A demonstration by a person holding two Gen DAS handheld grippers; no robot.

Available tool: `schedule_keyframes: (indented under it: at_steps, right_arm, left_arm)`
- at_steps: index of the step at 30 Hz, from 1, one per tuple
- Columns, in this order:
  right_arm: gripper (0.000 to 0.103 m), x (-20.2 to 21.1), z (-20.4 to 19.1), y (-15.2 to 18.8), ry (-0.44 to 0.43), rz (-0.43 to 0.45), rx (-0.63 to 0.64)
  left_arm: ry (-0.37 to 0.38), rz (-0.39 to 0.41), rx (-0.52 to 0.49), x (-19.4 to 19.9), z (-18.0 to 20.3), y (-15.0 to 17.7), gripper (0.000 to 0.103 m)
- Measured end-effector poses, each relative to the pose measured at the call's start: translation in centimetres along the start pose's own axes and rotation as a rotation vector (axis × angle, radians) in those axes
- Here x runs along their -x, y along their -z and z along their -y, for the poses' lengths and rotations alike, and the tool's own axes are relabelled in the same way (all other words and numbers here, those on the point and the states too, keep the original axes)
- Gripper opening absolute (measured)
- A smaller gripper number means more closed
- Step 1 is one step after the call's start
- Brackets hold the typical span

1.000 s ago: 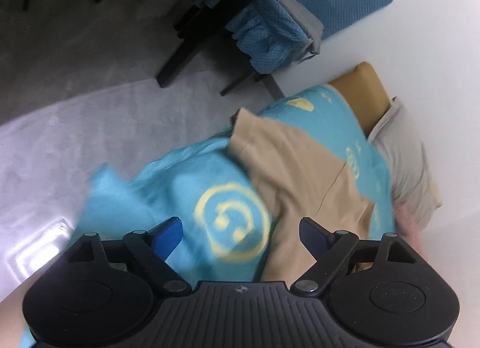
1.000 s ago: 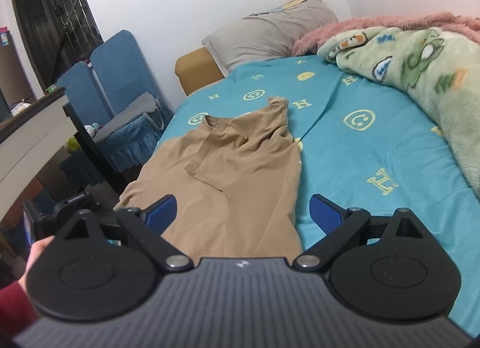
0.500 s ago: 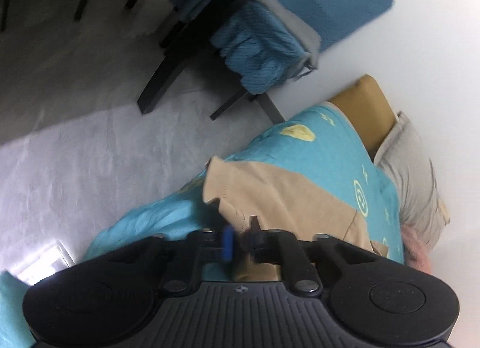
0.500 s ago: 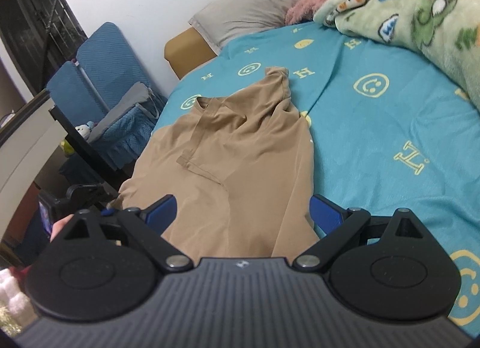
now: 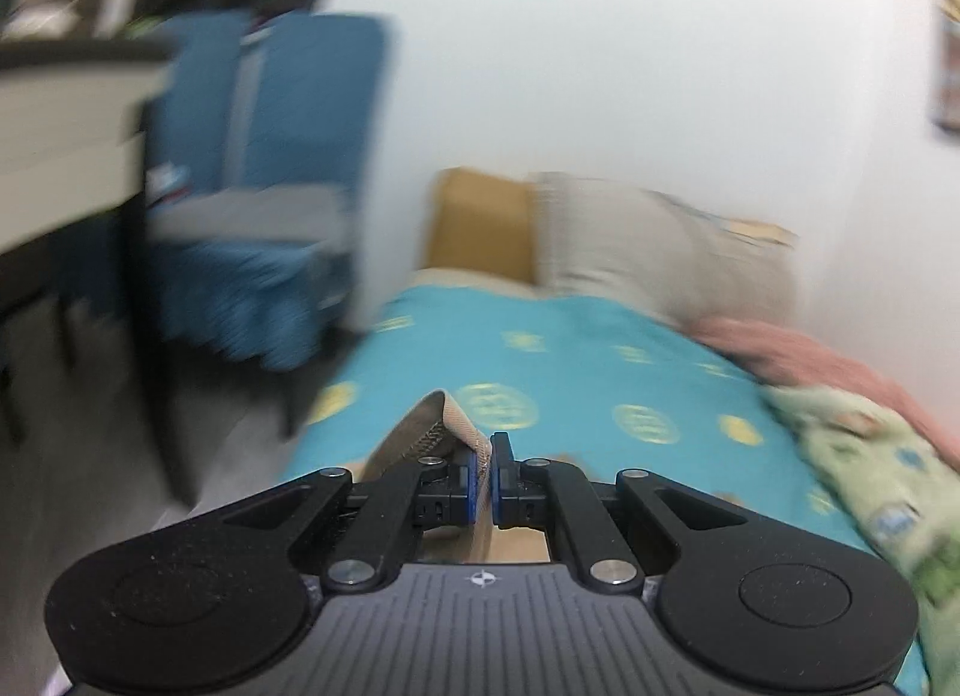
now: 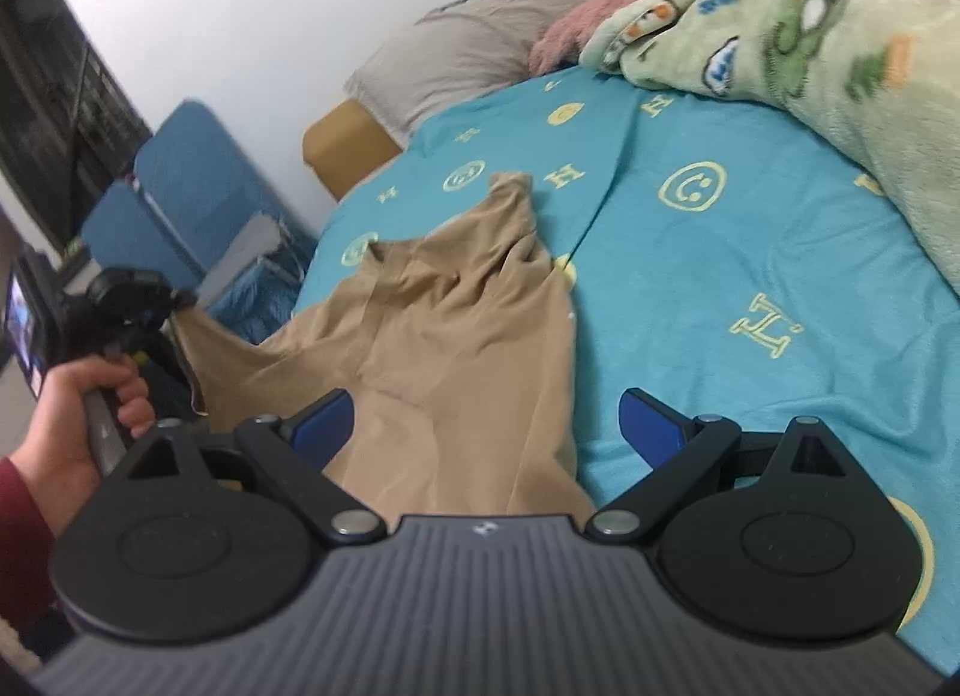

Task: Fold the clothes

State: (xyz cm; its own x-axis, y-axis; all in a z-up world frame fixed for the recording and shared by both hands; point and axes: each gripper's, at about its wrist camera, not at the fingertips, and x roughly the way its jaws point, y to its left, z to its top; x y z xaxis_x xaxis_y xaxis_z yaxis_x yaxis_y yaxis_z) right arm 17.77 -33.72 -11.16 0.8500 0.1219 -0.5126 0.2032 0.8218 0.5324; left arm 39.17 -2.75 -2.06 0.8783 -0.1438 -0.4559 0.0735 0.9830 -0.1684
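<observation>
Step in hand: first fold of the tan garment, judging by the lie of the cloth. It lies crumpled along the left side of the bed on the turquoise sheet, one corner lifted off to the left.

Left tongs: pressed together, pinching a hem edge of the garment; a strip of it loops up just ahead of the pads. Seen from the right wrist view, the left hand grips the handle low at the bed's left edge, cloth pulled taut up to the tool.

Right tongs: spread wide, holding nothing, hovering over the near end of the garment, pointed toward the pillow.

Next move, my read: right tongs need to close on the near hem or corner, so both ends can be carried together. Left view is motion-blurred, so grip depth is unclear.
</observation>
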Motion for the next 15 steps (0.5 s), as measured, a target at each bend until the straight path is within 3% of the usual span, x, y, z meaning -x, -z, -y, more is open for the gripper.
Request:
schedule_keyframes:
  at_steps: [3,6,8,11,15]
  right_arm:
    - [0.097,0.6,1.1,-0.6,-0.001,0.024,-0.036]
    - [0.097,0.9,2.4,-1.1,0.003,0.036,-0.074]
    - [0.097,0.9,3.1,-1.3,0.008,0.039,-0.089]
    - [0.097,0.9,4.0,-1.6,0.013,0.045,-0.11]
    - [0.097,1.0,4.5,-2.0,0.005,0.055,-0.122]
  left_arm:
    - [0.059,-0.016,-0.115,-0.5,6.3,0.5,0.004]
    - [0.091,-0.084,-0.114,-2.4,10.4,2.2,0.012]
    - [0.107,-0.121,-0.078,-3.3,11.7,3.5,0.028]
    - [0.11,-0.128,-0.104,-3.1,12.8,5.3,0.043]
    - [0.112,-0.131,-0.127,0.0,12.0,7.5,0.057]
